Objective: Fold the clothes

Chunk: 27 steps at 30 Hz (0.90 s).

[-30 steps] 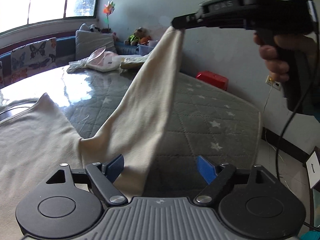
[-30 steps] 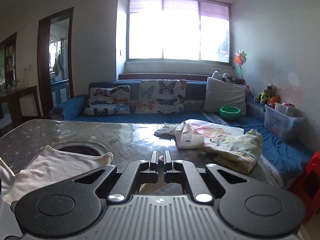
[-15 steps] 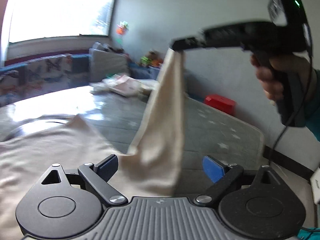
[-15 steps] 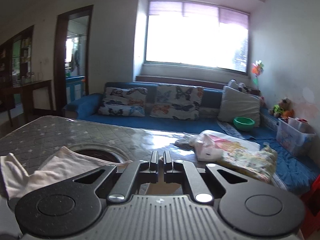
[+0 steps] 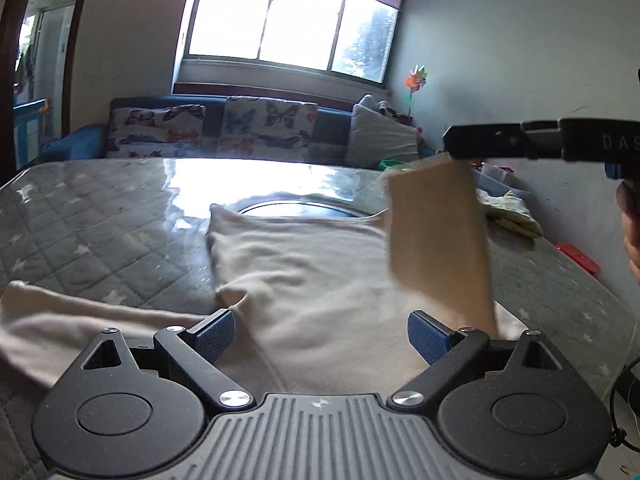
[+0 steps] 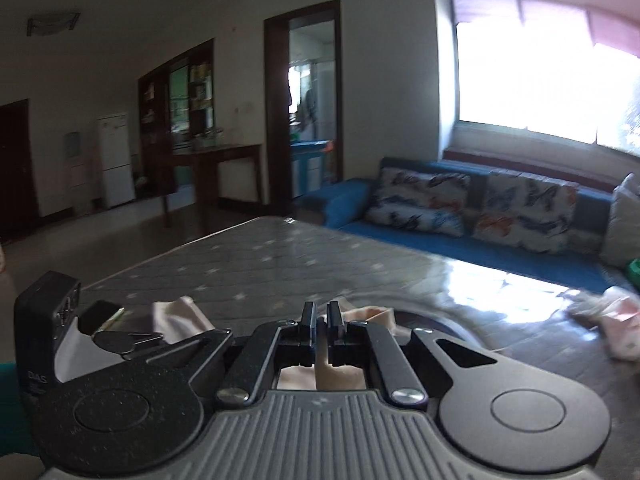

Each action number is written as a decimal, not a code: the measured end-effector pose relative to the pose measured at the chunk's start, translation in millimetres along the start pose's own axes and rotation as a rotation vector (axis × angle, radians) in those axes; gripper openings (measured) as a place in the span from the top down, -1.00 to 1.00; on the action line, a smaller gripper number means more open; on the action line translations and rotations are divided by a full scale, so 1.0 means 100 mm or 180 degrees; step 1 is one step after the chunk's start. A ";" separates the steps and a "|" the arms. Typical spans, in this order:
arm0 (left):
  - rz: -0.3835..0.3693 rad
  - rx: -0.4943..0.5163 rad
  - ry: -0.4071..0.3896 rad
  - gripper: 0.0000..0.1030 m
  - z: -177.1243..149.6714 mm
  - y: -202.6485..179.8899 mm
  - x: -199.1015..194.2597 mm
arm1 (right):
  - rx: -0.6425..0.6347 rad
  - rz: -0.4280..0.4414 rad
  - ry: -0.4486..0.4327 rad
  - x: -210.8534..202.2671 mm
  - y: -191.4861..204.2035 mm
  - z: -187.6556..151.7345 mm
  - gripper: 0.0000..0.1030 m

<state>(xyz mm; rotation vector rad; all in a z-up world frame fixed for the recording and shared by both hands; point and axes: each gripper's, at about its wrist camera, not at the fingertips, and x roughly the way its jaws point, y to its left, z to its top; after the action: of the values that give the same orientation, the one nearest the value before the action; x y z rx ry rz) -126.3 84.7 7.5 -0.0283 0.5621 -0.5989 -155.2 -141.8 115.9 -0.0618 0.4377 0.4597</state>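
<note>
A cream long-sleeved top lies spread on the grey quilted table. My left gripper is open and empty, low over the top's near part, blue pads apart. My right gripper is shut on the top's right sleeve and holds it lifted above the table; it shows in the left wrist view at the right. In the right wrist view a strip of cream cloth sits between the nearly closed fingers. The left sleeve lies out to the left.
A pile of other clothes lies at the table's far right. A blue sofa with butterfly cushions stands behind the table under the window. A red box is on the floor by the right wall.
My right gripper has carried the sleeve leftward over the top's body and swung to face left. My left gripper has turned left to face the whole top and stays open.
</note>
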 end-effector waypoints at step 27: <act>-0.0077 0.0499 0.0346 -0.22 0.03 -0.09 0.45 | 0.0001 -0.0400 0.0963 0.21 -0.87 -0.96 0.59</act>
<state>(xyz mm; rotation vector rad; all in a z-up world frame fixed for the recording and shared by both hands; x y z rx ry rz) -99.1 52.1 -9.8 0.1461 0.6193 -0.6694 -137.9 -225.8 16.5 -0.1588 0.7266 0.3268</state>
